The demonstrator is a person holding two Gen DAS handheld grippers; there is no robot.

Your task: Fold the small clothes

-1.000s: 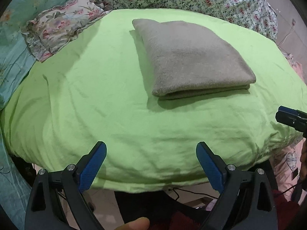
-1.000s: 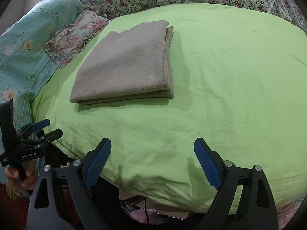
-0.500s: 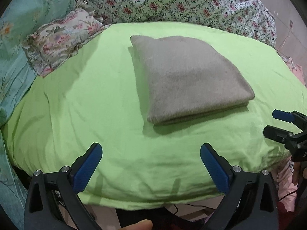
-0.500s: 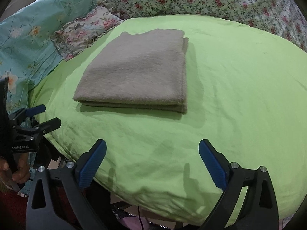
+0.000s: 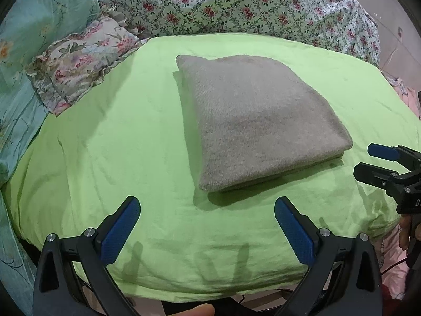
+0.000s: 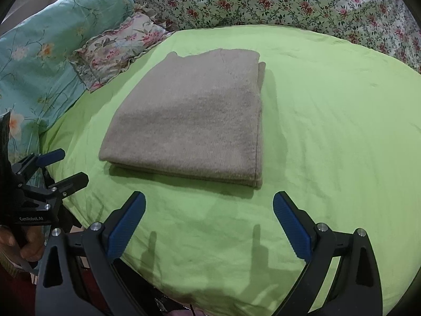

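Note:
A grey-brown knitted garment [image 5: 252,121] lies folded into a flat rectangle on a lime-green sheet [image 5: 118,144]; it also shows in the right wrist view [image 6: 192,126]. My left gripper [image 5: 206,223] is open and empty, hovering over the sheet just short of the garment's near edge. My right gripper [image 6: 209,221] is open and empty too, just short of the garment's near edge. Each gripper shows in the other's view: the right gripper [image 5: 379,163] at the right edge, the left gripper [image 6: 60,166] at the left edge, both off the garment's sides.
A ruffled floral pillow [image 5: 81,60] and a teal floral quilt [image 5: 29,39] lie at the left. A flowered bedspread [image 5: 236,5] runs along the back. The sheet's front edge [image 5: 210,287] drops off below my fingers.
Both grippers have moved forward toward the folded garment, which now looks larger and nearer. The garment itself has not moved. Both stay open.

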